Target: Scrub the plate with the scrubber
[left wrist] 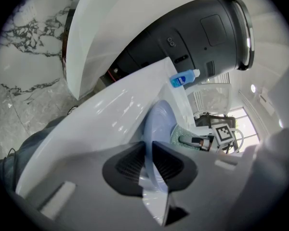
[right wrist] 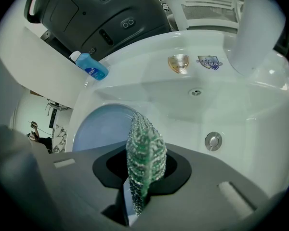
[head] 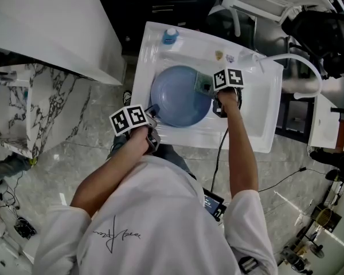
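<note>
Head view, steeply down: white wash basin (head: 258,125) with a round blue plate (head: 178,99) filling its left half. Left claw (head: 151,110) at the plate's near-left rim, its marker cube (head: 129,120) just nearer. Right claw (head: 211,89) at the plate's right edge, a second marker cube on top of it. Green scrubber (head: 204,84) over the plate's right margin; actual contact hard to judge from above. Small blue bottle (head: 171,36) on the basin's far-left rim, well apart from the plate.

Left gripper view: left claw (left wrist: 149,160) clenched on the plate (left wrist: 160,121), the thin rim edge-on between the two dark pads, the disc running away toward the far side. Beyond it to the right, the scrubber (left wrist: 182,134) held by the other tool. Bottle (left wrist: 184,79) farther off on the basin's rim.

Right gripper view: right claw (right wrist: 142,170) clamped on the scrubber (right wrist: 144,148), a glittery green pad standing on edge between the jaws and rising above them. Plate (right wrist: 101,126) just behind and to the left, its pale blue face turned toward the camera. Basin floor bare to the right, with a round metal drain plug (right wrist: 212,140). On the far wall, a small overflow hole (right wrist: 196,92) and two stickers (right wrist: 178,63) above it. Bottle (right wrist: 91,66) at far left on the rim, white faucet (right wrist: 250,30) at far right.
</note>
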The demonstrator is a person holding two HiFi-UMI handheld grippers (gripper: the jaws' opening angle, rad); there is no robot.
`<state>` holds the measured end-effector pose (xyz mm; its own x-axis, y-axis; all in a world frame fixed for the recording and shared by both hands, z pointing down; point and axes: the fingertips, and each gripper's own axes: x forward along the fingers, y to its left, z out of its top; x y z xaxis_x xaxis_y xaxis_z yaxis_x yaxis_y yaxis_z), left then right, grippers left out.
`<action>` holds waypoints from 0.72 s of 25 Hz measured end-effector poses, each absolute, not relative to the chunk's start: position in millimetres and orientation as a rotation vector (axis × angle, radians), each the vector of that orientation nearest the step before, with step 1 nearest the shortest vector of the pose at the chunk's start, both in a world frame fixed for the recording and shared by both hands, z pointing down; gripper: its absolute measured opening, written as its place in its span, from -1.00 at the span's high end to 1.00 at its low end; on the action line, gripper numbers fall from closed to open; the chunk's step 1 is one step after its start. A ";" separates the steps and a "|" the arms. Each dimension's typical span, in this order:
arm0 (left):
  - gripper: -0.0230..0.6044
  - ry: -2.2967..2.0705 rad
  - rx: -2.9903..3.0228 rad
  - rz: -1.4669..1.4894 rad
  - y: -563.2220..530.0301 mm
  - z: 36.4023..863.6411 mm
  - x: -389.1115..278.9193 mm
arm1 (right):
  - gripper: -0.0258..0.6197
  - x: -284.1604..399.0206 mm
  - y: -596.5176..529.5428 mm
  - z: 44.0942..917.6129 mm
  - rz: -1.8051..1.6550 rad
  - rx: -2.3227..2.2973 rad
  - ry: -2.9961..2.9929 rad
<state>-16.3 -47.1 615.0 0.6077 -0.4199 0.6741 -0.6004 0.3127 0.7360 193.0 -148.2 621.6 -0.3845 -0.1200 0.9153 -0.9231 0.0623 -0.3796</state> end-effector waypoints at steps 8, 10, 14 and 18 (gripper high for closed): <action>0.59 -0.989 1.300 0.136 -47.6 616.1 -16.8 | 0.73 202.1 -146.3 616.9 1.212 1.073 -1.627; 0.59 -0.991 1.301 0.137 -47.3 616.5 -17.3 | 0.73 202.5 -144.0 616.0 1.176 1.069 -1.635; 0.59 -0.996 1.302 0.137 -47.3 617.1 -18.6 | 0.73 204.9 -139.9 613.8 1.110 1.081 -1.652; 0.59 -1.000 1.301 0.133 -47.1 615.9 -18.1 | 0.73 211.0 -134.1 610.0 1.056 1.084 -1.657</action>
<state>-18.1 -47.1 615.9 0.5963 -0.4355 0.6743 -0.5965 0.3218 0.7353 211.0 -134.1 610.0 -0.2447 -0.2112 0.9463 -0.9470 0.2615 -0.1865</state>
